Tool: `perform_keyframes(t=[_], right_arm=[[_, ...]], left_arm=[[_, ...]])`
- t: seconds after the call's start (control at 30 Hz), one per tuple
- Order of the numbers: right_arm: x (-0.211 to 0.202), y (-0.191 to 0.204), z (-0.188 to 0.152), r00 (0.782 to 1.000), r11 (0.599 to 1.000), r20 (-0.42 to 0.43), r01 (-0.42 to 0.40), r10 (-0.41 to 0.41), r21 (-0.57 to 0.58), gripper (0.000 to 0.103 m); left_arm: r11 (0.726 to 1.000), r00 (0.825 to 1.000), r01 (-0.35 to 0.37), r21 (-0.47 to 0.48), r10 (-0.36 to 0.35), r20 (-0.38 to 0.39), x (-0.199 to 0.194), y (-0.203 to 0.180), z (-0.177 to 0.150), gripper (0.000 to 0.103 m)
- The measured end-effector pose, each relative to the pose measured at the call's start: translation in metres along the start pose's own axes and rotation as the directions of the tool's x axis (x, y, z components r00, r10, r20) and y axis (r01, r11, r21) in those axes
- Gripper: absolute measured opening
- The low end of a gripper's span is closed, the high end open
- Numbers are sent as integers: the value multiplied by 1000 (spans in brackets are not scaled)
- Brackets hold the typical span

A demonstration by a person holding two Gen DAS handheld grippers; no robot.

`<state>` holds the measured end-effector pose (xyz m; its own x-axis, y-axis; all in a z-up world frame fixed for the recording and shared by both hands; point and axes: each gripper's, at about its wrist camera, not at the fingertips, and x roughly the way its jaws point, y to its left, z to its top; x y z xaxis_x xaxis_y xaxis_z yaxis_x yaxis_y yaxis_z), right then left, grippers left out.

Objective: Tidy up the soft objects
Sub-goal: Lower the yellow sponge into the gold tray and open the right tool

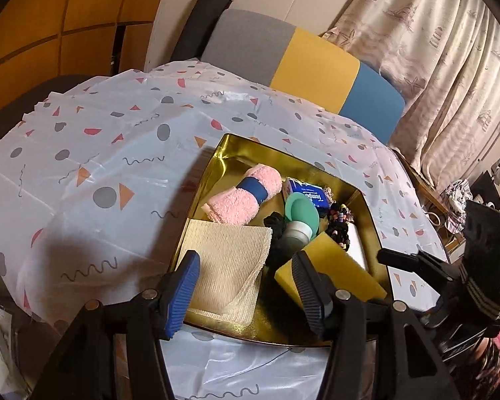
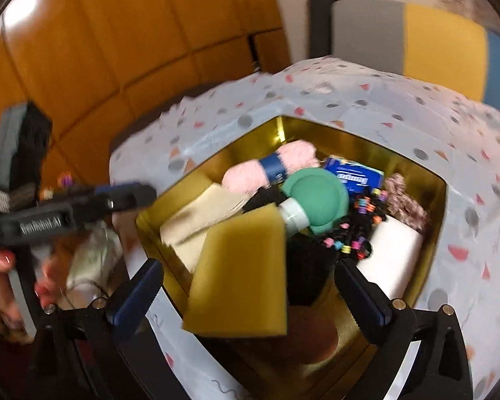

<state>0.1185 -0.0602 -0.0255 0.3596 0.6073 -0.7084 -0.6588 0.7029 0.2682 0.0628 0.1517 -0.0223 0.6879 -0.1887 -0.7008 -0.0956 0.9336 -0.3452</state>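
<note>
On the cloth-covered counter (image 1: 83,173) sits a shiny gold square tin (image 1: 216,153), with a folded cream woven cloth (image 1: 230,266) at its left. The left gripper (image 1: 246,286) hangs over it, jaws partly apart and empty. Further right, a yellow foam sponge block (image 2: 243,273) lies tilted between the right gripper's (image 2: 250,293) jaws, spread wide and not touching it.

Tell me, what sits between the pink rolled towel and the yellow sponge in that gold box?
In the left wrist view, a green-capped bottle lies between the pink rolled towel and the yellow sponge, beside a black scrunchie.
</note>
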Motion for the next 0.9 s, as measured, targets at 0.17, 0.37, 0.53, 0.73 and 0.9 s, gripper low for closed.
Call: perform_keyframes(t=[0.17,0.37,0.53,0.73,0.9], right_arm=[[-4,-12,-1,998,986,53,14,-24,168,66],[20,12,-9,996,997,-42,77,-76,30,49],[48,21,-12,989,992,-95,105,-111,-68,49],[43,11,-4,978,976,-43,202,-206,-88,59],[7,3,-6,990,991,62,129,-130,24,62]], left_arm=[[1000,1000,2,15,-2,15,-3,-5,-1,58],[1000,1000,2,27,-3,12,-3,-8,-4,58],[999,1000,-6,35,5,9,-1,-9,-5,58],[997,1000,-20,70,20,6,2,-18,-9,58],[996,1000,-10,92,9,14,0,-25,-12,58]])
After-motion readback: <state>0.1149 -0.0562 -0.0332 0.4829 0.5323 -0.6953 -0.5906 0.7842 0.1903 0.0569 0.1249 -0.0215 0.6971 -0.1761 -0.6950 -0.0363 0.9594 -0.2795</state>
